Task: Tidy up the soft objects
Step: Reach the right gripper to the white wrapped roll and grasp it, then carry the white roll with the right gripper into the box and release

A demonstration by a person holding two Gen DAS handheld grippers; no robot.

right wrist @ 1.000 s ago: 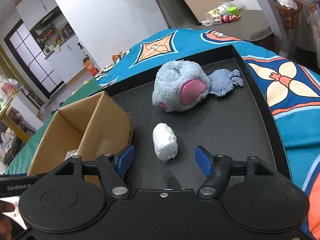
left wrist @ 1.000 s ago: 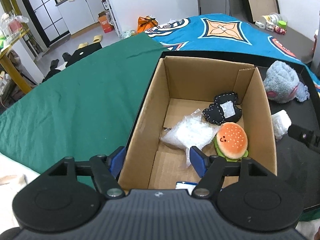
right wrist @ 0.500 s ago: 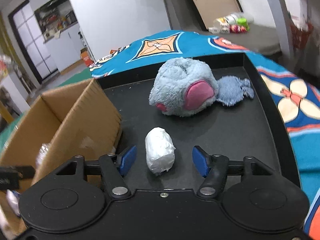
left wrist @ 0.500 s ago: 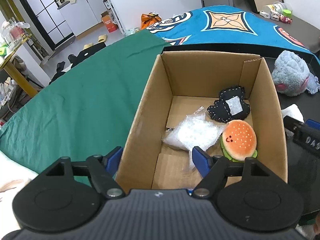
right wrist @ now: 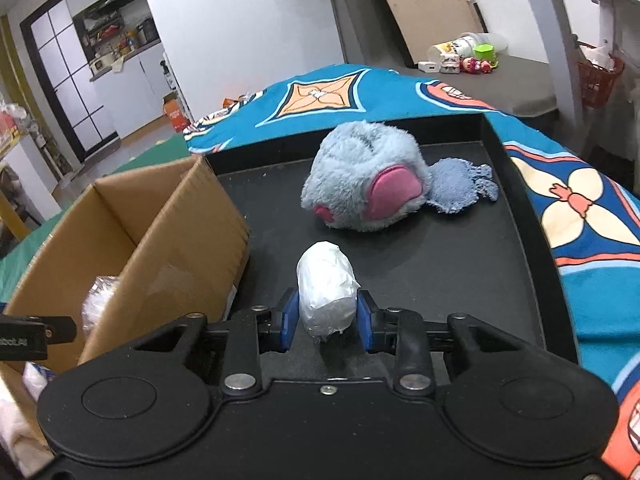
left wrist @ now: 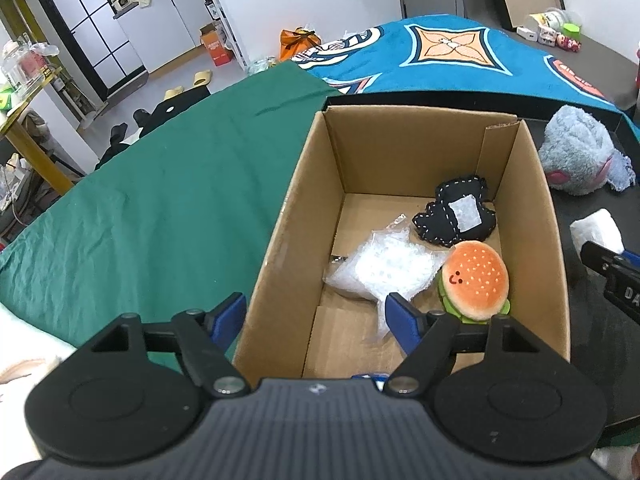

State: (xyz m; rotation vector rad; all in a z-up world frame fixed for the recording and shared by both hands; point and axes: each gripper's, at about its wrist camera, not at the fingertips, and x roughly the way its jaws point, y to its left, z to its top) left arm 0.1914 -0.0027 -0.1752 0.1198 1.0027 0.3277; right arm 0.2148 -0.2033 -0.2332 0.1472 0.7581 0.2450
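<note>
My right gripper (right wrist: 327, 322) is shut on a white wrapped bundle (right wrist: 326, 290) that rests on the black tray (right wrist: 500, 272). A grey-blue plush with pink patches (right wrist: 364, 178) lies farther back on the tray. The open cardboard box (left wrist: 400, 136) stands left of the tray and holds a burger plush (left wrist: 474, 284), a black stitched cushion (left wrist: 456, 216) and a clear plastic bag (left wrist: 384, 268). My left gripper (left wrist: 316, 316) is open and empty over the box's near left corner. The white bundle (left wrist: 596, 230) and the grey-blue plush (left wrist: 576, 156) also show in the left wrist view.
The box stands partly on a green cloth (left wrist: 160, 208). A blue patterned cloth (right wrist: 580, 208) lies under and around the tray. Bottles and small toys (right wrist: 464, 54) stand on a grey surface far back. The tray has a raised rim (right wrist: 516, 184).
My right gripper moved forward around the white bundle and closed its fingers on it. My left gripper shifted slightly over the box and stayed open.
</note>
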